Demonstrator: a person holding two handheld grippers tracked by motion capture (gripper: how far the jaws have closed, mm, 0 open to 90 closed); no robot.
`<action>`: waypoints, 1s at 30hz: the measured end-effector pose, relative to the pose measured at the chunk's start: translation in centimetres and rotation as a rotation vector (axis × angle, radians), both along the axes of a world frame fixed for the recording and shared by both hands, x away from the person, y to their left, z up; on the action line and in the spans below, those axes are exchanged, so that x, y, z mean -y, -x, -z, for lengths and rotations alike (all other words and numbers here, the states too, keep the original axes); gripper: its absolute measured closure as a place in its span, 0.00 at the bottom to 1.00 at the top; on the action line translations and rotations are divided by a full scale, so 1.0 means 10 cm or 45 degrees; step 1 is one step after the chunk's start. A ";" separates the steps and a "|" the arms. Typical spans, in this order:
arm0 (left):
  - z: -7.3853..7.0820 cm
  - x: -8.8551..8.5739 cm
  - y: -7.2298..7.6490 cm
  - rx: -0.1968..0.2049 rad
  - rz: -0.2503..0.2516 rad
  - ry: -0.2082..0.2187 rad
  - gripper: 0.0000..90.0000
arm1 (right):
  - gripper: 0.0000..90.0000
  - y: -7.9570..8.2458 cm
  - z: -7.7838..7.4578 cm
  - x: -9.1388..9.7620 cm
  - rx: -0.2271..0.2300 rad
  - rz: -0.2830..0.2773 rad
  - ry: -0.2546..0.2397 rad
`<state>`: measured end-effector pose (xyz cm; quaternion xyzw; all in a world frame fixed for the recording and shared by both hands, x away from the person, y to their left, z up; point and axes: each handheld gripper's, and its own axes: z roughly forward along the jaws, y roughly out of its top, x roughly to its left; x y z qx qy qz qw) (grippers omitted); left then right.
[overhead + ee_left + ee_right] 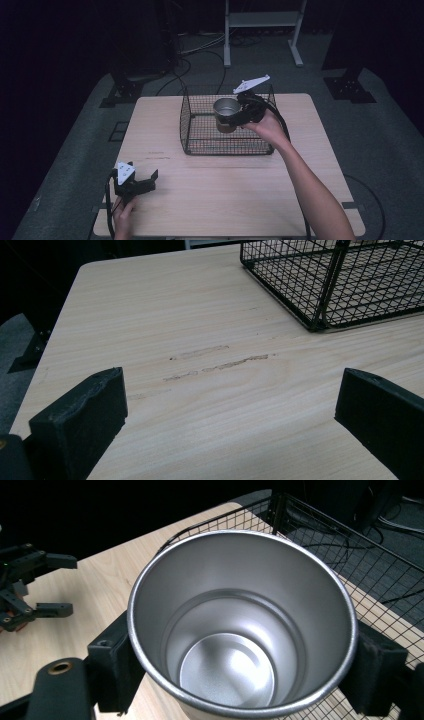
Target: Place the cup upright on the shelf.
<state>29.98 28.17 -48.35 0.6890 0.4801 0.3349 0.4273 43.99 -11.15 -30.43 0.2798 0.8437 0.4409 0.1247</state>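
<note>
An empty, upright steel cup (pixel 226 107) hangs over the inside of a black wire basket (pixel 227 151) at the middle of the wooden table (pixel 225 200). My right gripper (pixel 231 119) is shut on the cup, coming in from the right. In the right gripper view the two jaws press the sides of the cup (pixel 240 630), with the right gripper (pixel 243 665) around its lower body and the basket (pixel 380 565) wall behind. My left gripper (pixel 142 172) rests near the table's front left corner, open and holding nothing. Its jaws stand wide apart in the left gripper view (pixel 230 405).
The basket (pixel 325 285) holds nothing else that I can see. Scuff marks (pixel 220 362) streak the table between the left gripper and the basket. Cables and a white stand (pixel 262 30) lie on the floor beyond the table's far edge.
</note>
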 end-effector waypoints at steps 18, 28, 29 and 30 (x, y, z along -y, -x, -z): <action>0.00 0.00 0.00 0.002 0.001 0.003 0.00 | 0.20 -0.26 0.11 -0.01 -0.042 0.066 0.015; 0.00 -0.01 0.00 0.000 0.001 0.005 0.00 | 0.20 -0.42 0.22 -0.11 -0.056 0.098 0.045; 0.00 -0.01 0.00 0.000 0.000 0.006 0.00 | 0.20 -0.44 0.23 -0.12 -0.062 0.103 0.042; 0.00 -0.01 0.00 0.001 0.000 0.006 0.00 | 0.20 -0.46 0.25 -0.13 -0.067 0.104 0.044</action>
